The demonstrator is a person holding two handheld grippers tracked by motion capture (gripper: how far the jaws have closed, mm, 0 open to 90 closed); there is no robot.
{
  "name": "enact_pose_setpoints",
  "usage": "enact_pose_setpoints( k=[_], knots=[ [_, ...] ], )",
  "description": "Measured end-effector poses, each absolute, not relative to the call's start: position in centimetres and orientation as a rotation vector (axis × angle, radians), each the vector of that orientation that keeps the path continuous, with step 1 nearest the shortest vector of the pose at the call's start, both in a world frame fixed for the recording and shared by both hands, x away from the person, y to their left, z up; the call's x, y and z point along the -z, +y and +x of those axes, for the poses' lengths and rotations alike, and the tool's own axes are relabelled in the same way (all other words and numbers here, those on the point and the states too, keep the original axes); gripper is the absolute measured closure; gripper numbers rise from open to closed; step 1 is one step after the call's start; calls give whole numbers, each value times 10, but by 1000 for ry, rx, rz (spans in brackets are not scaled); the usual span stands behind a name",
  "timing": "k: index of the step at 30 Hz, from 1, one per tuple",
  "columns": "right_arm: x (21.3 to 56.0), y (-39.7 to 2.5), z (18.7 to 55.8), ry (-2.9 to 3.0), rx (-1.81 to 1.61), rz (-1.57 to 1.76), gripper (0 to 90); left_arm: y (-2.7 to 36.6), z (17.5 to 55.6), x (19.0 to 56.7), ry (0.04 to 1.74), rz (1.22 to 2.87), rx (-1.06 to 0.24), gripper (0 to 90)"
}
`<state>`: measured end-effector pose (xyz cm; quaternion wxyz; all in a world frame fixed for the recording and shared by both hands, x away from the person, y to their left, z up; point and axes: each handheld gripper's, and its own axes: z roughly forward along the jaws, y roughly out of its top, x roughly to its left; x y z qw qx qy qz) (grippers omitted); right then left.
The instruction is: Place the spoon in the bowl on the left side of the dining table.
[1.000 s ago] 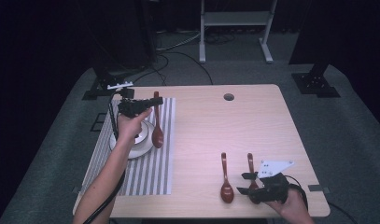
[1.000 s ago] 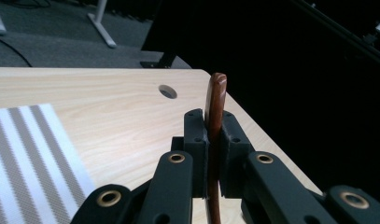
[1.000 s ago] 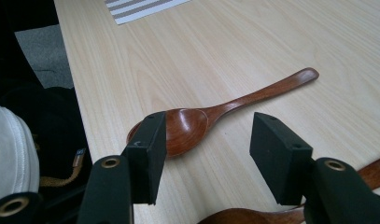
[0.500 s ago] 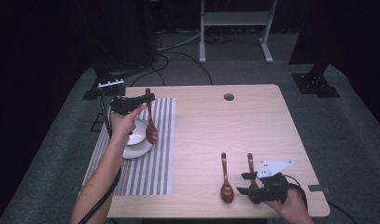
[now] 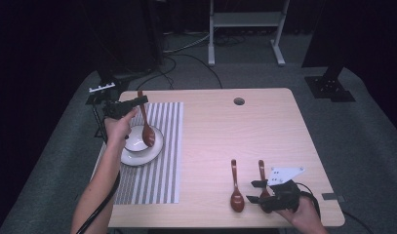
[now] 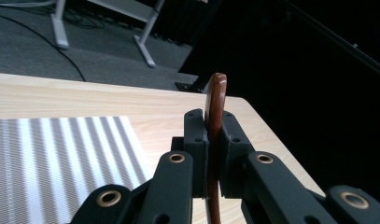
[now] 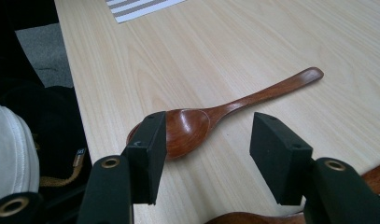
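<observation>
Spoon in your left gripper: the jaws are clamped on the upper part of its handle, and in the left gripper view the rounded handle tip stands up between the two black pads. From above, the spoon hangs nearly upright with its bowl end down, over the white bowl, which sits on the striped mat at the left side of the table. Whether the spoon's tip touches the bowl you cannot tell from these pictures.

Your right gripper rests low at the near right edge of the table with its jaws spread apart and nothing between them. Two more wooden spoons lie flat on the bare tabletop there, side by side, handles pointing away from you. The left one lies just beside the gripper's tips; in the right gripper view its bowl sits just past the left pad. The right one runs under the gripper, so its bowl end is partly hidden.
</observation>
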<state>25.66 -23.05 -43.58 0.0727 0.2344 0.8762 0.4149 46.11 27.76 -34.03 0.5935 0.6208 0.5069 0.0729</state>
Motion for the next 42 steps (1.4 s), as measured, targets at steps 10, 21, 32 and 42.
enact_pose_setpoints(
  k=[10, 21, 32, 42],
  knots=[
    [435, -231, 257, 2626, -1259, 702, 442, 302, 462, 350, 1252, 1392, -206, 840],
    [436, -231, 257, 2630, -1258, 704, 442, 317, 462, 361, 1309, 1374, -239, 840],
    [436, -231, 256, 2629, -1265, 700, 442, 325, 462, 377, 1348, 1350, -247, 840],
    [436, -231, 256, 2631, -1264, 700, 442, 330, 463, 389, 1367, 1305, -219, 840]
  ],
)
